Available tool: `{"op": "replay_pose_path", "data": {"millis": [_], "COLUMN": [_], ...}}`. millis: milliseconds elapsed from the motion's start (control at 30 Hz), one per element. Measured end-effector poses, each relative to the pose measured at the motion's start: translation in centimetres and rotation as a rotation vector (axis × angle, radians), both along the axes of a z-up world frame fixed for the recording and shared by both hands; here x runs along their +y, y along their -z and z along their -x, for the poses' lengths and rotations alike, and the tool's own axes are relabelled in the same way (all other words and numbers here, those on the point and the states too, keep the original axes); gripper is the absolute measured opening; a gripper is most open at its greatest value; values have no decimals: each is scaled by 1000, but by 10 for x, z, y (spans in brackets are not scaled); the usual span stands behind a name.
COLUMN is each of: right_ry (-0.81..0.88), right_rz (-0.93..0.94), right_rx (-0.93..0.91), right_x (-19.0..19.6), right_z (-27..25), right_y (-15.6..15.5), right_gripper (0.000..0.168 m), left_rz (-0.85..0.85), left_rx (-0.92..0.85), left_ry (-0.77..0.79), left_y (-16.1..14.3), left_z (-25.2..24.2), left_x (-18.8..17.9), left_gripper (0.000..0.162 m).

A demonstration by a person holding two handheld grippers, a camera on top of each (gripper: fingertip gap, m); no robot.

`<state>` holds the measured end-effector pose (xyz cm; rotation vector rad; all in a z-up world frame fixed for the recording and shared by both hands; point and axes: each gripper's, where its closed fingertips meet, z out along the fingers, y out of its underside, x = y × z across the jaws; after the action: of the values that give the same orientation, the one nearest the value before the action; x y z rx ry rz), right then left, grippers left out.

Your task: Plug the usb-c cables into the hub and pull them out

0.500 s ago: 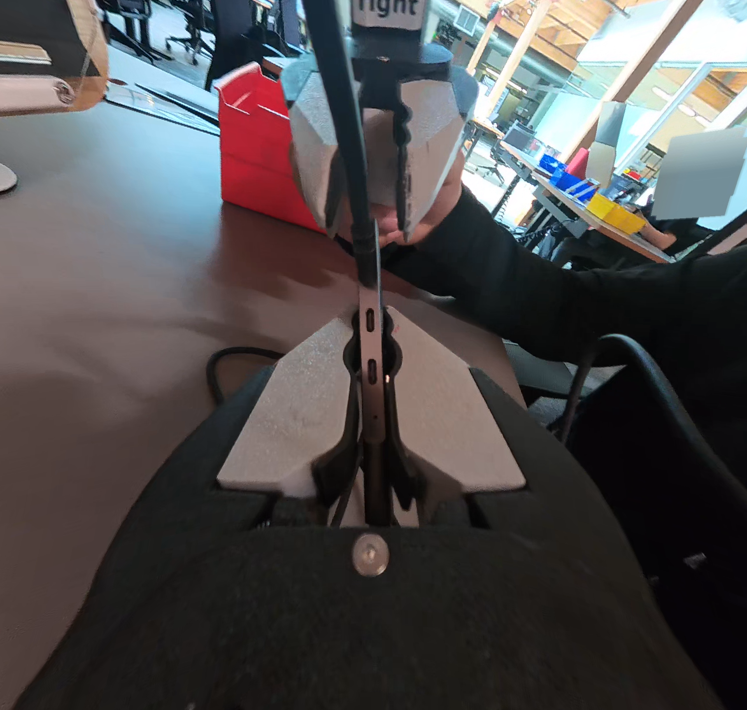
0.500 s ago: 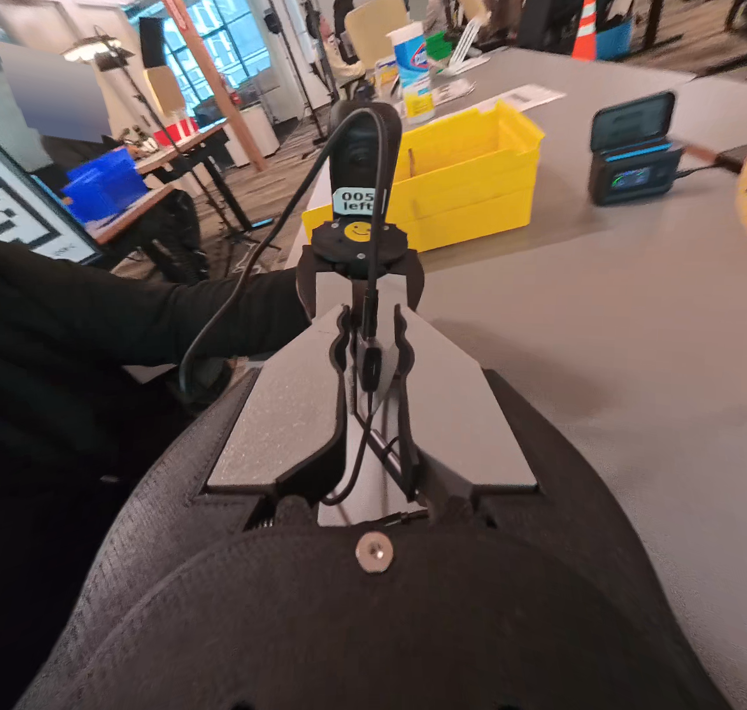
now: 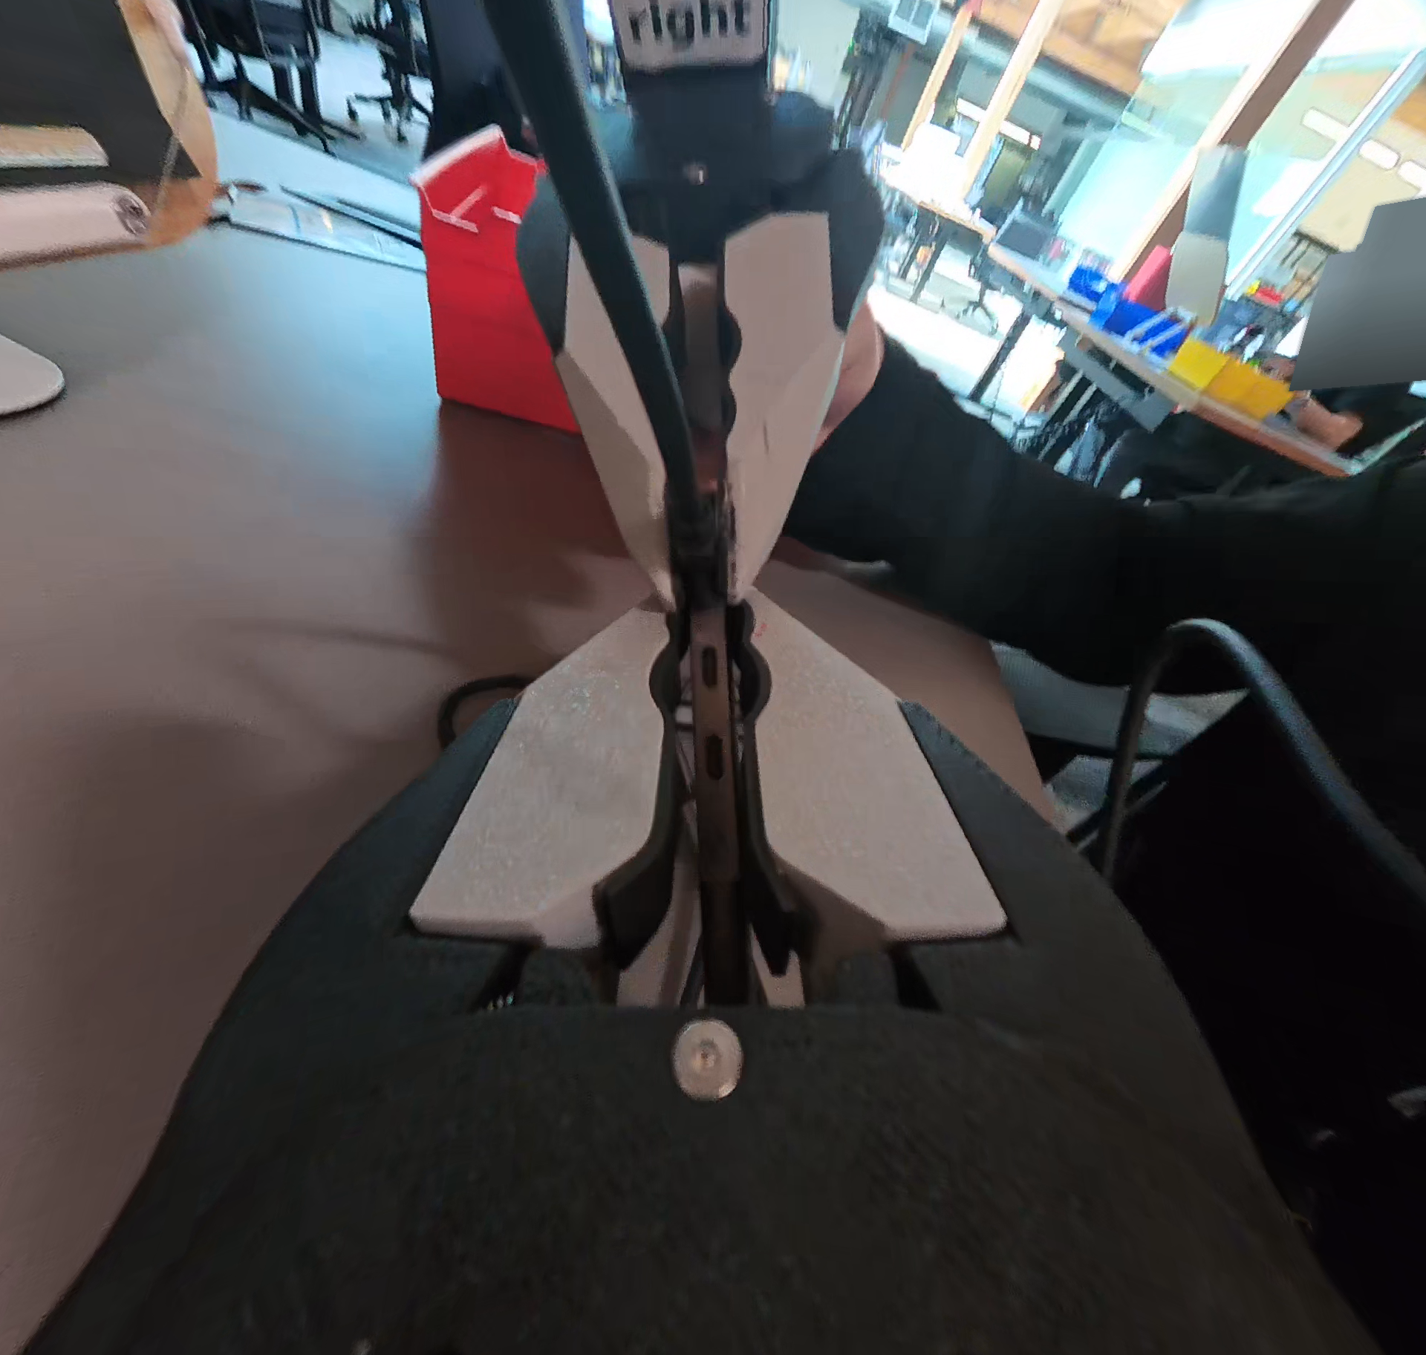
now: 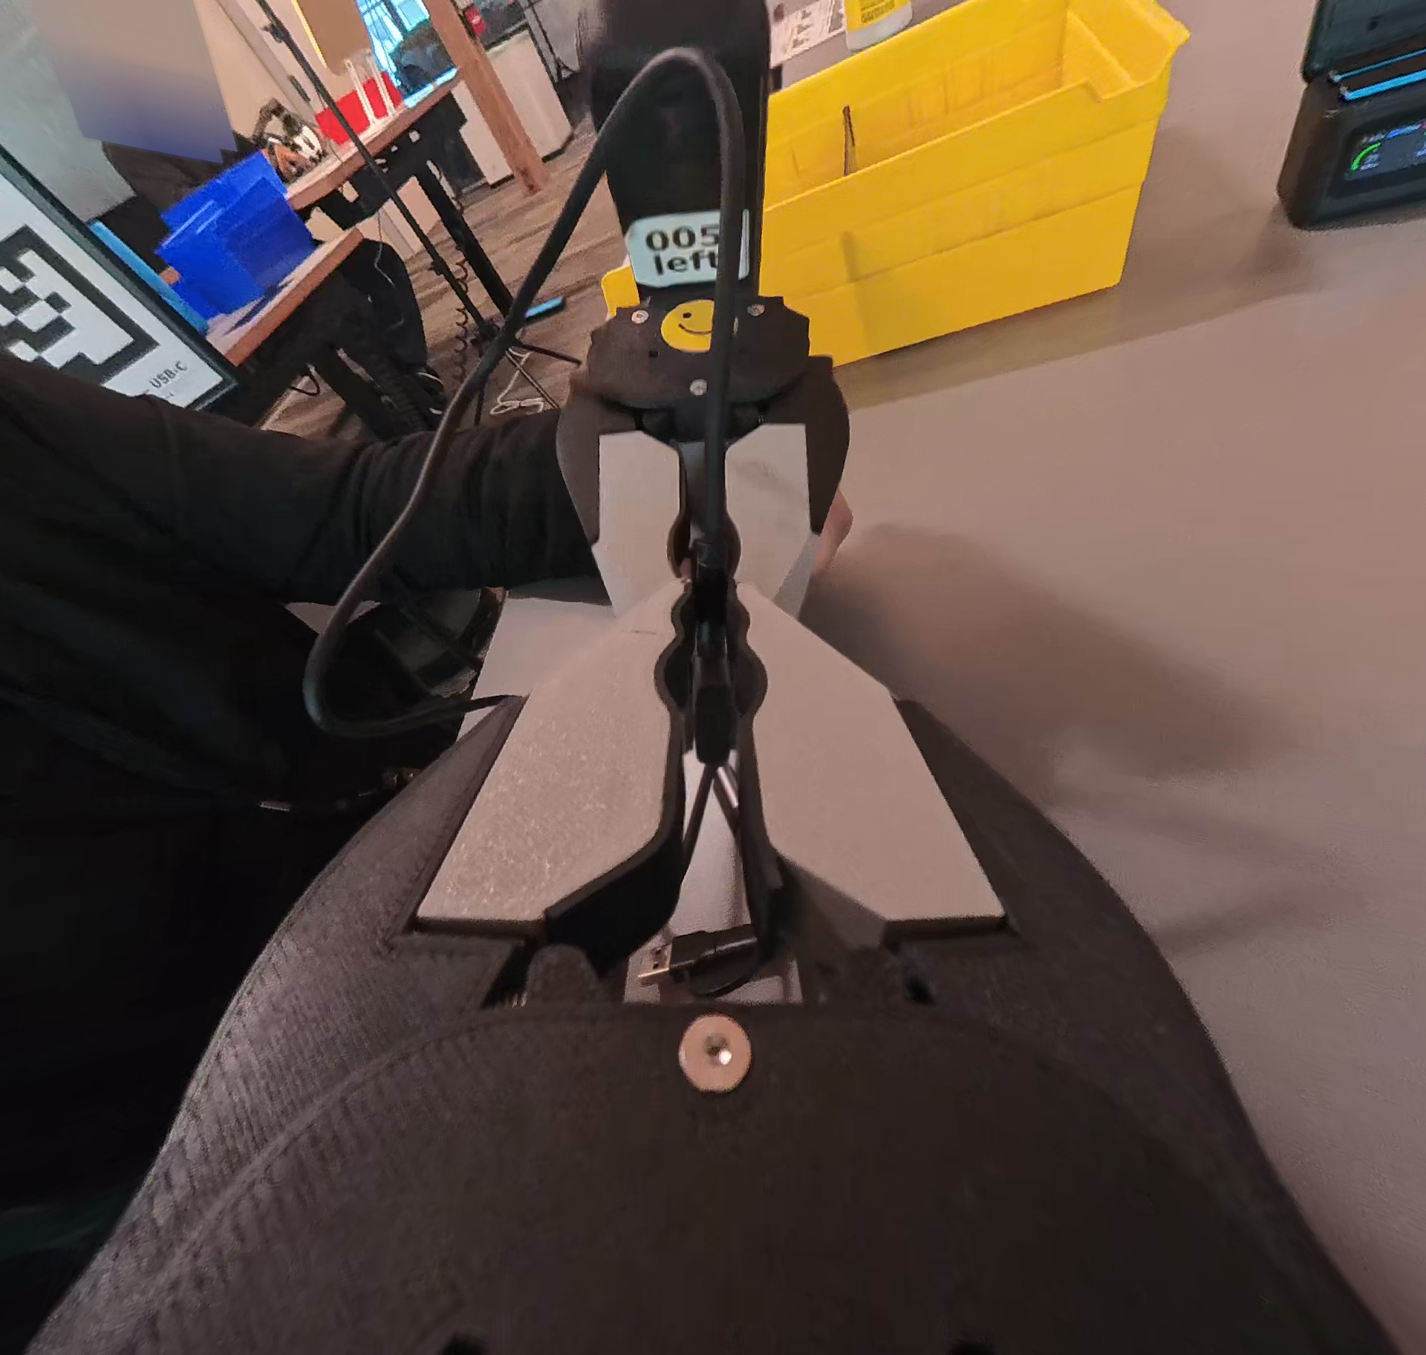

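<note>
My left gripper (image 3: 706,616) is shut on the hub (image 3: 710,708), a thin grey slab held edge-on with two slot ports showing. My right gripper (image 3: 698,570) faces it tip to tip and is shut on the black usb-c plug (image 3: 698,516) of a black cable (image 3: 617,238). The plug meets the hub's far end; I cannot tell how deep it sits. In the right wrist view my right gripper (image 4: 710,593) clamps the plug (image 4: 710,662). The left gripper (image 4: 706,546) is just beyond, and the cable (image 4: 540,253) loops up over it.
A red bin (image 3: 486,300) stands on the brown table (image 3: 231,546) behind the grippers. A yellow bin (image 4: 964,184) and a black device with a screen (image 4: 1358,138) stand on the table. A loose USB-A plug (image 4: 694,959) hangs between my right finger bases. Black sleeves reach in. Less than 4 cm separates the two grippers' tips.
The two grippers have closed the gap between them: the fingertips now nearly touch, and the hub's exposed end has gone out of sight between them.
</note>
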<state>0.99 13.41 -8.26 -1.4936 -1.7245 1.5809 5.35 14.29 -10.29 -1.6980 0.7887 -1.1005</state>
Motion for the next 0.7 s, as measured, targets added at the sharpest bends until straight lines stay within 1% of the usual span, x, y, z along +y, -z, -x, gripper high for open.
{"op": "replay_pose_path", "data": {"millis": [67,167,300,500,700], "right_ry": [-3,-15,-50,-54,-58], "right_rz": [7,4,9,-2,-34], "right_rx": [6,-21,-56,-45,-76], "right_x": [-1,-2,-6,-6,-5], "right_z": [1,-1,-7,-9,-13], "right_y": [-1,4,9,6,13], "right_gripper": [3,4,4,4,4], "left_rz": [-2,-16,11,12,27], "left_rx": [-11,47,66,33,58], "left_ry": [-2,-7,24,29,30], "left_y": [-2,4,9,4,11], "left_z": [1,1,-4,-4,-7], "left_x": [0,0,-5,-6,-5], "left_gripper": [8,7,8,8,8]}}
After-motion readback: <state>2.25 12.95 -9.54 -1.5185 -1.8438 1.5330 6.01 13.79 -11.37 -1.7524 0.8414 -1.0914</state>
